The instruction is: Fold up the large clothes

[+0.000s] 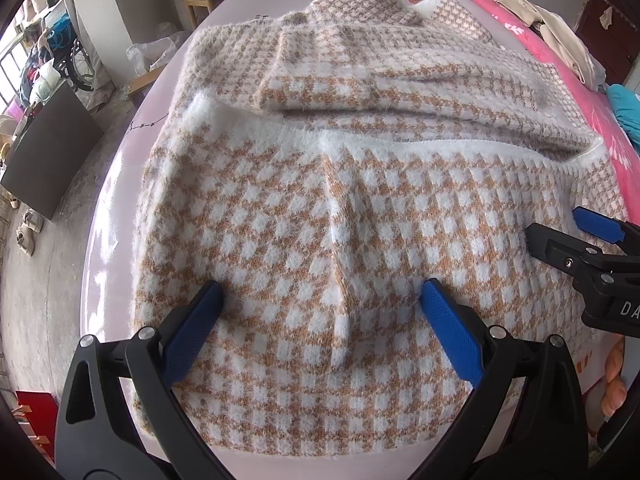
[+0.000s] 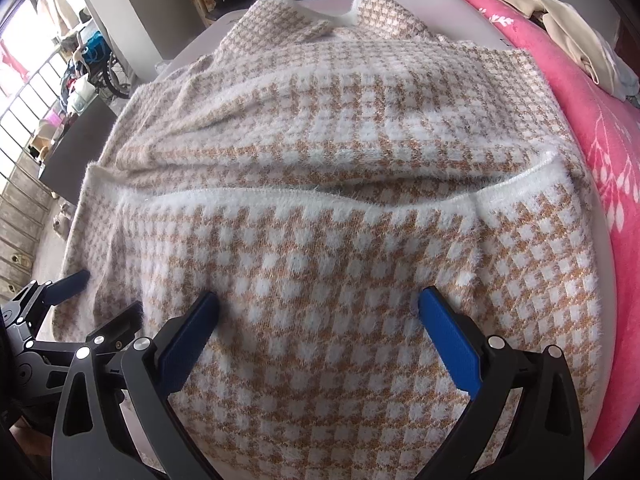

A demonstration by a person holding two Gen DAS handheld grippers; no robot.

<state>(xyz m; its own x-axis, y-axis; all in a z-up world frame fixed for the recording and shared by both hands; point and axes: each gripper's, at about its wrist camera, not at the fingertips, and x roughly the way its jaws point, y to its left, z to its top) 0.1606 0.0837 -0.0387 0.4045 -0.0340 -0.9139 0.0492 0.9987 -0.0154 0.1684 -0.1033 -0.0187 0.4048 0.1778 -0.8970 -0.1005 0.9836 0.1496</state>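
Clearly the fuzzy checked garment (image 1: 360, 208) lies spread over the pale desk (image 1: 116, 216), with its near part folded up so that the white-trimmed hem (image 2: 304, 200) runs across the middle, and a sleeve (image 1: 320, 88) laid flat across the upper body. That layout looks deliberate: it tucks the loose parts inward and leaves a compact rectangle for a further fold. The left tool (image 1: 320, 304) hovers over the near-left part of the cloth with its jaws spread wide, gripping nothing; the right tool (image 2: 318, 312) sits just beside it over the near-right part, equally wide and empty. Side by side near the lower edge, they seem set either to smooth the fold or to take the near edge. A pink blanket (image 2: 600, 140) borders the desk on the right.
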